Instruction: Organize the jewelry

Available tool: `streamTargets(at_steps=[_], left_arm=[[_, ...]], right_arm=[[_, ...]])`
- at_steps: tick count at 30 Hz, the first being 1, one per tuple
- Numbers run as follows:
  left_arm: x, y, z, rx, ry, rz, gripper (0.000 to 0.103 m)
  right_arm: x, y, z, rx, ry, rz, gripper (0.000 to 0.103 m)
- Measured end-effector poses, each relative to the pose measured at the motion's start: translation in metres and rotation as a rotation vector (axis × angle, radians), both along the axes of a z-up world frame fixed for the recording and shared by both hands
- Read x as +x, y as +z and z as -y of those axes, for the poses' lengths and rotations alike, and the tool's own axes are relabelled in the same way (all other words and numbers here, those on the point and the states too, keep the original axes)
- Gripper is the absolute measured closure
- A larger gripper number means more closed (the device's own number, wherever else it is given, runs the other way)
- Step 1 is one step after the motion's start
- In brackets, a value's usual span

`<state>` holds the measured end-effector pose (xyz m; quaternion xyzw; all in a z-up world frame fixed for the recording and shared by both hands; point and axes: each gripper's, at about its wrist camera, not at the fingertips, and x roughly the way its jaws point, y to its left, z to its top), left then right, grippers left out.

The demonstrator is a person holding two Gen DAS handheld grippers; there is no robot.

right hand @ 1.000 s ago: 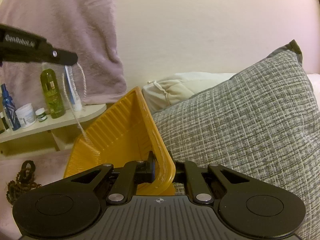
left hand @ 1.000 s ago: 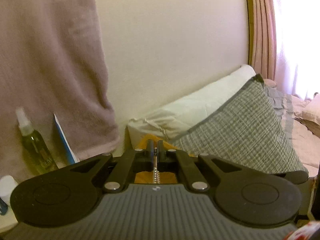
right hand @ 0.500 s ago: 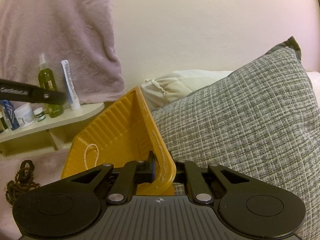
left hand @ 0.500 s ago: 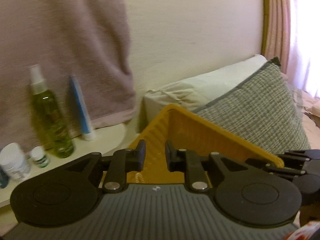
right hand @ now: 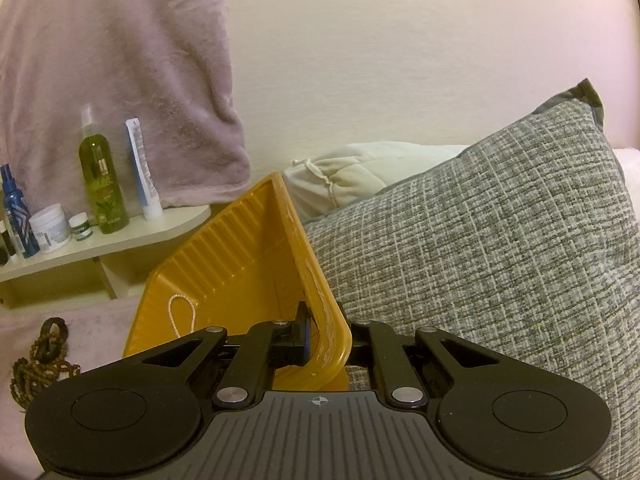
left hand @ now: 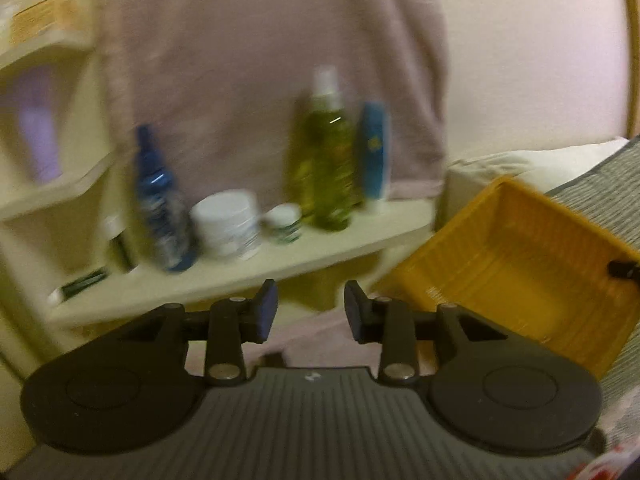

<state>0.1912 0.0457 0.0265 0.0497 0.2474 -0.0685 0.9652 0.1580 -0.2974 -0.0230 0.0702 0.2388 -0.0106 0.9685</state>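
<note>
My right gripper is shut on the near rim of a tilted yellow plastic tray. A pale beaded chain lies inside the tray at its lower left. A dark brown bead necklace lies on the pink cover left of the tray. My left gripper is open and empty, pointing at the shelf, with the yellow tray to its right. The left wrist view is blurred.
A cream shelf carries a green spray bottle, a blue tube, a blue bottle and white jars. A mauve towel hangs above. A grey woven pillow leans against the tray's right side.
My left gripper let go of the pale chain, which now lies in the tray. It opened wide and swung left and down towards the shelf. My right gripper kept its hold on the tray.
</note>
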Motion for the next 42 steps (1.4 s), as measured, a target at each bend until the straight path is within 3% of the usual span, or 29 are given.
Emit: streamTargets(at_steps=[10, 16, 22, 42], left_arm=[[-0.052, -0.050, -0.015, -0.012, 0.080, -0.033, 0.070], [-0.073, -0.084, 0.018, -0.008, 0.031, -0.087, 0.071], [-0.075, -0.113, 0.049, 0.024, -0.020, -0.125, 0.088], [-0.064, -0.130, 0.063, 0.097, -0.046, -0.148, 0.095]], right_arm=[[0.000, -0.001, 0.000, -0.011, 0.004, -0.002, 0.094], [0.001, -0.001, -0.001, -0.016, 0.001, -0.004, 0.094], [0.002, -0.003, -0.001, -0.020, 0.003, -0.005, 0.094], [0.003, -0.005, 0.000, -0.022, 0.003, -0.006, 0.094]])
